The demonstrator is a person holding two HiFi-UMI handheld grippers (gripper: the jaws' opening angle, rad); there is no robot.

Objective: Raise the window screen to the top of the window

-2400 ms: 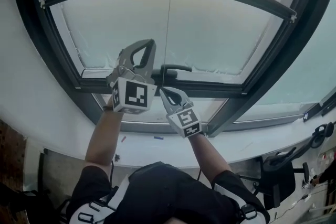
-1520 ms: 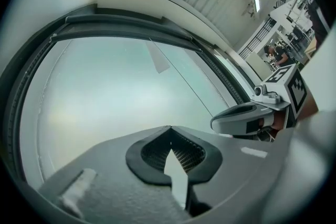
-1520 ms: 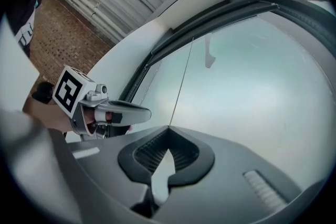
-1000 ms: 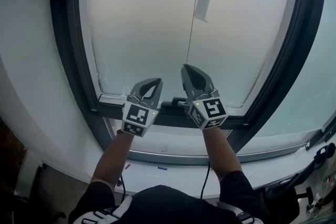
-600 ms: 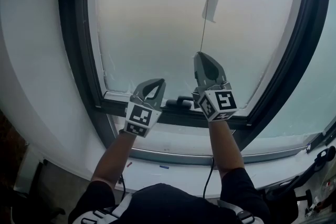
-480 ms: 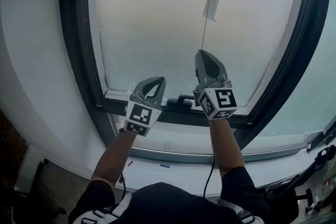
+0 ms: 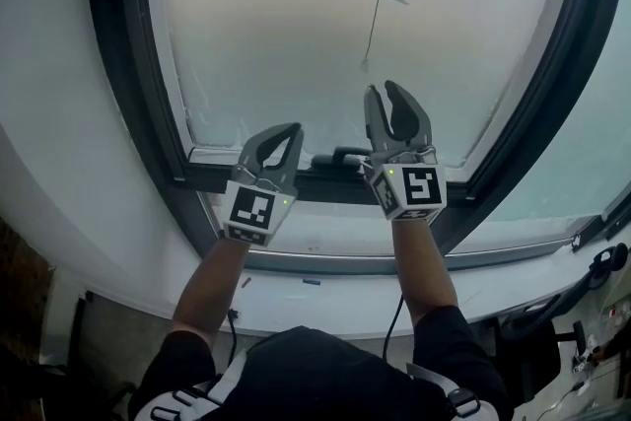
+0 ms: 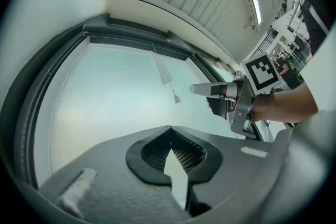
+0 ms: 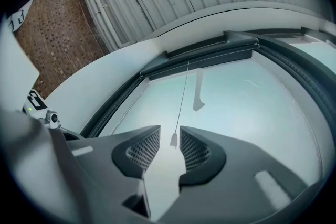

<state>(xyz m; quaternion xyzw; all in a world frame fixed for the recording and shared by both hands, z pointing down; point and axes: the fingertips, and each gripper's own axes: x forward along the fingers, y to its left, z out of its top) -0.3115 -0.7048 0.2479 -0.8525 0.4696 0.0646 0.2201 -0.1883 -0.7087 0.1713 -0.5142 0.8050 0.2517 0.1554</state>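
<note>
The window screen's dark rail (image 9: 210, 54) sits up against the top of the window frame (image 7: 116, 64), so the pale glass (image 7: 266, 25) below it is uncovered. A thin pull cord (image 9: 181, 99) hangs down from that rail in front of the pane and ends in a small light end piece (image 9: 174, 139). Beside the cord a white strip (image 9: 198, 91) also hangs from the top.

The right gripper (image 7: 385, 94) is held up near the foot of the cord. Its jaws have just been opening and now stand apart. In the right gripper view the end piece hangs in the gap between them, with neither pad pressing on it.

The left gripper (image 7: 290, 130) is lower and to the left, jaws clenched together on nothing, pointing up at the glass. A dark window handle (image 7: 340, 156) sits on the lower frame between the two grippers. Below the person's forearms runs the white sill (image 7: 325, 289).
</note>
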